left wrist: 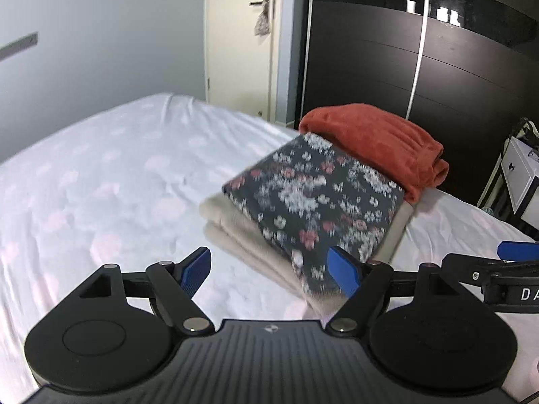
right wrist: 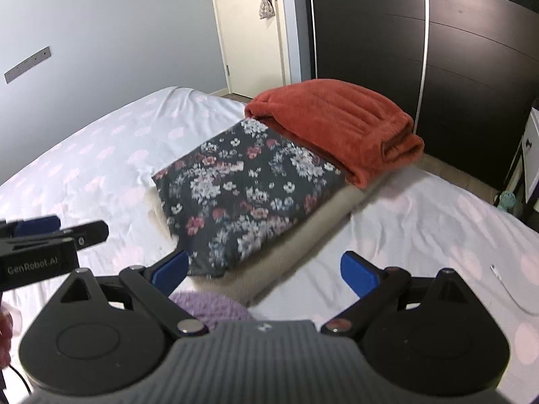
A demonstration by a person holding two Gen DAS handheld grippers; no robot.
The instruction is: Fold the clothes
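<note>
A folded dark floral garment (left wrist: 316, 198) lies on top of a folded beige garment (left wrist: 242, 235) on the bed; it also shows in the right wrist view (right wrist: 242, 195), with the beige garment (right wrist: 303, 245) under it. A folded rust-red fleece (left wrist: 377, 148) sits behind them, also in the right wrist view (right wrist: 340, 128). My left gripper (left wrist: 273, 269) is open and empty, just before the stack's near corner. My right gripper (right wrist: 266, 269) is open and empty, at the stack's near edge. A purple knit item (right wrist: 212, 306) lies under the right gripper.
The bed (left wrist: 101, 185) has a white sheet with pale pink spots. A dark wardrobe (left wrist: 438, 67) and a cream door (left wrist: 242, 33) stand behind. A white nightstand (left wrist: 522, 175) is at the right. A white cable (right wrist: 512, 289) lies on the sheet.
</note>
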